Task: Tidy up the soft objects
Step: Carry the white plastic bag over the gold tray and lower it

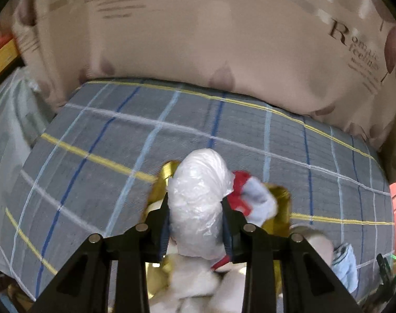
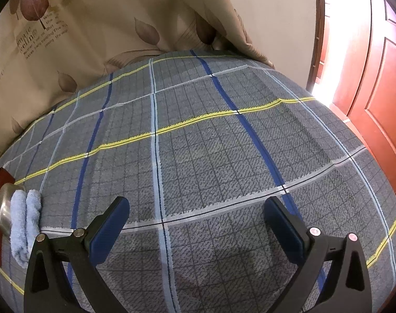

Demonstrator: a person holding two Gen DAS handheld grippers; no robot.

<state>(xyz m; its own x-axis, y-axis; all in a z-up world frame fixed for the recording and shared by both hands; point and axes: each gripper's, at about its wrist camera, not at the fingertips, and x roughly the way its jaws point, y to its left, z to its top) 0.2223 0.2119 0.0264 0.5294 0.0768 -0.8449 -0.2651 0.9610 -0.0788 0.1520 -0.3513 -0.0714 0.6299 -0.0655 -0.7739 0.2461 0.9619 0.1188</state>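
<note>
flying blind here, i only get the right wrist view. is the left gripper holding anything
Observer: Yes. The left gripper is shut on a white plastic-wrapped bundle, jaws pressed against both its sides.
Operator: anything else near it
Observer: A red and light blue cloth piece sits beside the bundle, in front of a gold container.
Operator: whats under it
Observer: White plush items lie below the fingers, on the plaid bedspread. They are blurred, so I cannot tell them apart.
</note>
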